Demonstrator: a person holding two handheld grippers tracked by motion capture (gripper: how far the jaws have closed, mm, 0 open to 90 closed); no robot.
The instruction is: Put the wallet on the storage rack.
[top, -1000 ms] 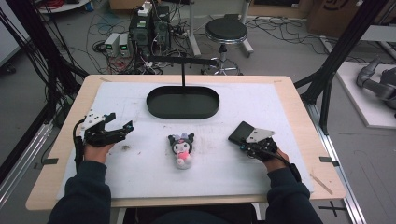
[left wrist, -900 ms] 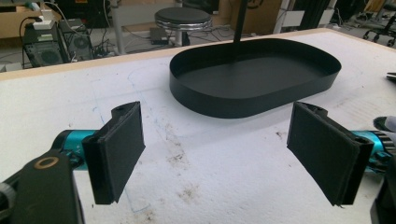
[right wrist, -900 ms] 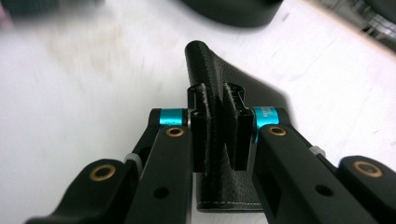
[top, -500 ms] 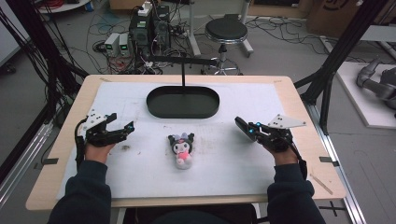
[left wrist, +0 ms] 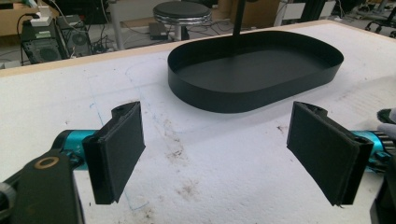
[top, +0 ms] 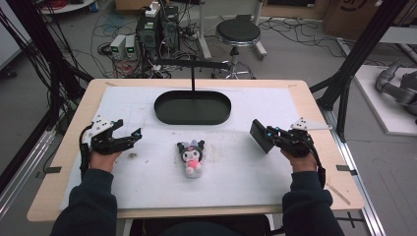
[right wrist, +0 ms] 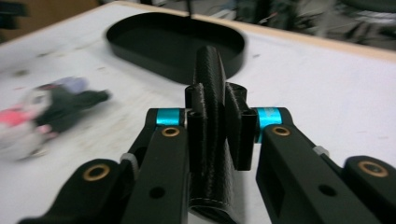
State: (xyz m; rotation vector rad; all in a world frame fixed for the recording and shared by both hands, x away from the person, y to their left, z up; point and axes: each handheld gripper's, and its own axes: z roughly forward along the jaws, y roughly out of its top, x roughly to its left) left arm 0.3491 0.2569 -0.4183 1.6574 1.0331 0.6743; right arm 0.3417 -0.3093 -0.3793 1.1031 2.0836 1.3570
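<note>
Clamped upright in right gripper (right wrist: pixel 215 116): flat black stitched leather wallet (right wrist: pixel 211 140).

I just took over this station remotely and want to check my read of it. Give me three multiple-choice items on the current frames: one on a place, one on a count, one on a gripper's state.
1. Where does the plush toy lie?
A. inside the black tray
B. on the white mat, nearer the person than the tray
C. on the stool

2. How many black oval trays are on the table?
A. one
B. two
C. three

3. How does the right gripper stand?
A. wide open and empty
B. shut on the plush toy
C. shut on a flat black object

Answers:
1 B: the toy rests on the mat, apart from the black tray.
2 A: a single tray shows in the high view.
3 C: the right gripper view shows the jaws clamped on the flat black object; the left gripper is open.
</note>
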